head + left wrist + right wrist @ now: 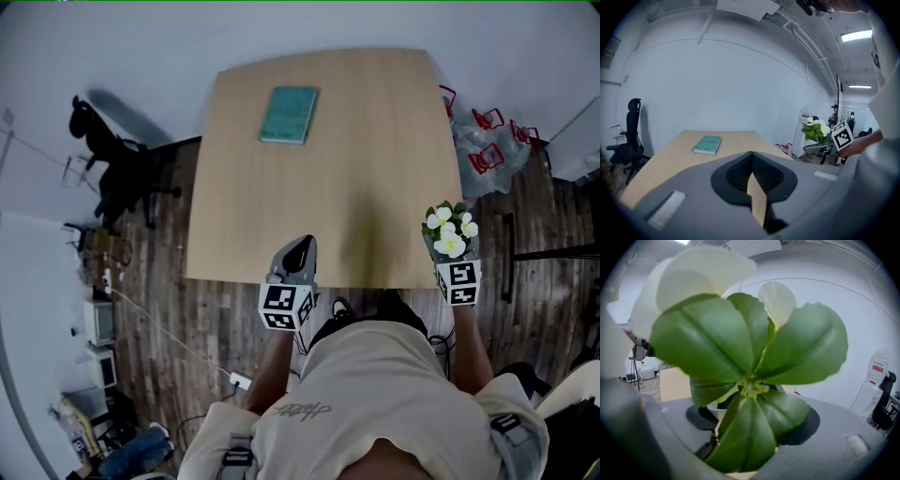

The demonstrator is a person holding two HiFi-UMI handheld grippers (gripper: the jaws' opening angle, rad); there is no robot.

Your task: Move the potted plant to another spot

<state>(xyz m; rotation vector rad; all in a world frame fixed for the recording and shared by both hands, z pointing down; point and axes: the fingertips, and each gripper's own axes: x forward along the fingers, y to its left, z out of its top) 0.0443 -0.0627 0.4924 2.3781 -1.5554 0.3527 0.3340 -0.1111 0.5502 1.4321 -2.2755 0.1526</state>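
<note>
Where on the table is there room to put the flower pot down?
Nearly the whole table is bare. Only a book lies near the far edge. The middle, the left side and the right side are free. The near edge is busier: the left gripper hovers there, and the potted plant is at its right corner.

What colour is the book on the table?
The book is teal green, shown best in the head view.

Green book (289, 114) on wooden table (375, 169), black chair (127, 173) beside
</note>
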